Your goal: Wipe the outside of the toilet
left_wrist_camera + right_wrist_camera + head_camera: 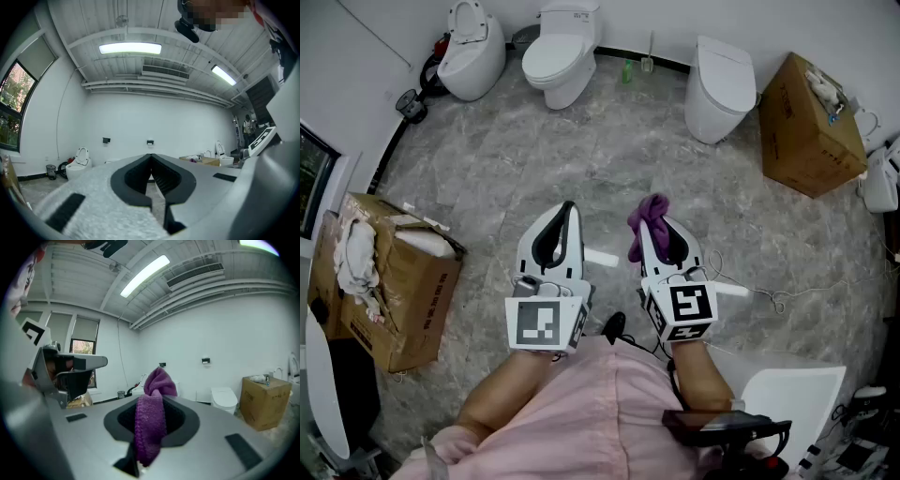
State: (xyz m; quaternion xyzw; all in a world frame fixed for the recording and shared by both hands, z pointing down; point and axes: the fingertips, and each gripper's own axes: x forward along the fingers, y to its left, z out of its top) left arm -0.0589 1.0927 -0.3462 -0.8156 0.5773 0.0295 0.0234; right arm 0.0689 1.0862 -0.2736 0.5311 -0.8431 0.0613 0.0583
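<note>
Purple cloth (151,423) within the right tool (156,397)

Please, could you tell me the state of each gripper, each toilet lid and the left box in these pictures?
Left gripper: shut, empty.
Right gripper: shut on purple knitted cloth.
White toilet at far left: lid raised.
White middle toilet: lid down.
White right toilet: lid down.
Brown cardboard box at left: open.

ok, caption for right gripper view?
Right claw clamps a purple knitted cloth; white toilet and brown cardboard box beyond.
</note>
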